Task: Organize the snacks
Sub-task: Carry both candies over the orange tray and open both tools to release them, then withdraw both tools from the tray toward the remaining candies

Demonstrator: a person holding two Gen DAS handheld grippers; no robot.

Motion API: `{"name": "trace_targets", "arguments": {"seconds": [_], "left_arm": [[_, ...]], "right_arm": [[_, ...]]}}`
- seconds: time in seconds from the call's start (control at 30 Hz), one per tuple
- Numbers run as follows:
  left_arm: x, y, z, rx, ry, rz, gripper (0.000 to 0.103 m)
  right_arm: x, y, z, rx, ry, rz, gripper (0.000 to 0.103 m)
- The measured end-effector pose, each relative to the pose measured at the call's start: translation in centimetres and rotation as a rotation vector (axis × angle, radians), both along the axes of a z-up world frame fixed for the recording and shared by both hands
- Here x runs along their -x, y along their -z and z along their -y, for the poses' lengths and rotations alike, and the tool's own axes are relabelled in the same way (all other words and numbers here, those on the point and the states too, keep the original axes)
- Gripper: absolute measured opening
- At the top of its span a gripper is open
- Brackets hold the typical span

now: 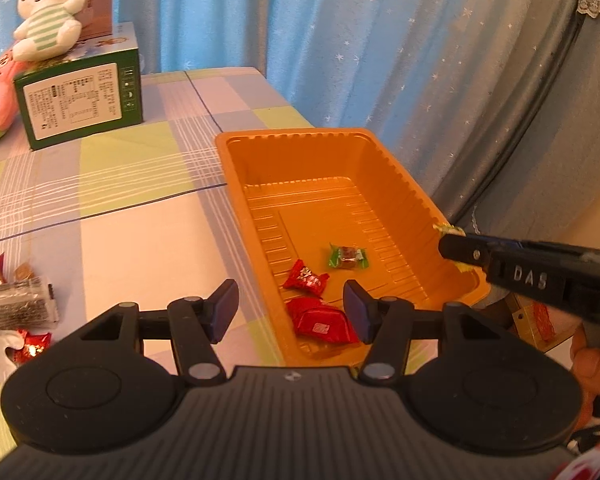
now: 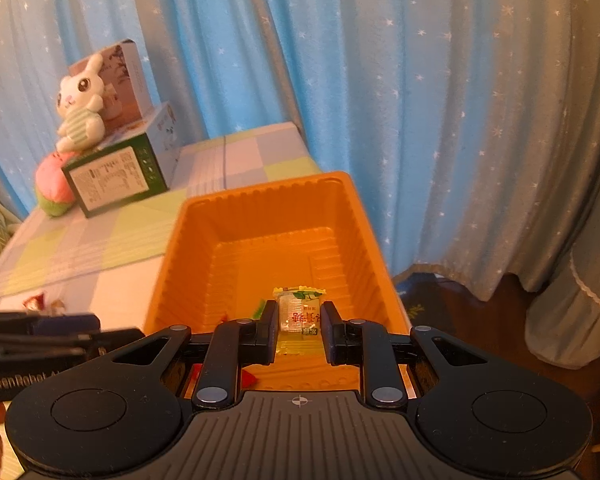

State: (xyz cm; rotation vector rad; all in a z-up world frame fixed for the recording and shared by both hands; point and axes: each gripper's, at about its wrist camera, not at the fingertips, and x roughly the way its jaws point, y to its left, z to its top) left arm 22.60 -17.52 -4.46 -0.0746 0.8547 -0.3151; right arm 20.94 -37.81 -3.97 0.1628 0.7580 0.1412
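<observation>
Snack packet (image 2: 300, 316) hangs clamped in the right tool (image 2: 300, 330) above the orange tray (image 2: 342, 196). Left tool (image 1: 290, 310) waits, spread apart. Best released low, over bare tray floor.

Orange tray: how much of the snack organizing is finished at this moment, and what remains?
Done: three wrapped snacks lie in the orange tray, two red and one green. In hand: the right gripper holds a yellow-green packet above the tray, not yet released. The left gripper is open and holds nothing. Left: several snacks on the tablecloth, including a clear packet and a red candy.
</observation>
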Motion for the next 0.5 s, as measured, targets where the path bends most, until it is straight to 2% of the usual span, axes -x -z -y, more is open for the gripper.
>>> {"name": "trace_targets", "arguments": {"seconds": [0.1,0.17,0.2,0.23,0.5], "left_arm": [[0.5,-0.1,-0.5,-0.011,-0.019,0.007,0.061],[0.9,-0.2,-0.8,-0.018,-0.032,0.011,0.062],[1.0,-0.2,-1.1,-0.016,-0.036,0.013,0.062],[1.2,-0.3,-1.3,-0.013,-0.040,0.014,0.063],[3.6,-1.2,-3.1,0.000,-0.071,0.019,0.065]], "right_arm": [[-0.7,-0.1,0.1,-0.057,-0.011,0.000,0.023],[-1.1,-0.1,0.1,-0.078,-0.007,-0.016,0.028],[-1.0,-0.3,0.2,-0.076,-0.001,-0.012,0.043],[-0.9,-0.5,0.2,-0.078,0.003,-0.004,0.053],[1.5,-1.7,0.5,-0.088,0.032,-0.001,0.053]]}}
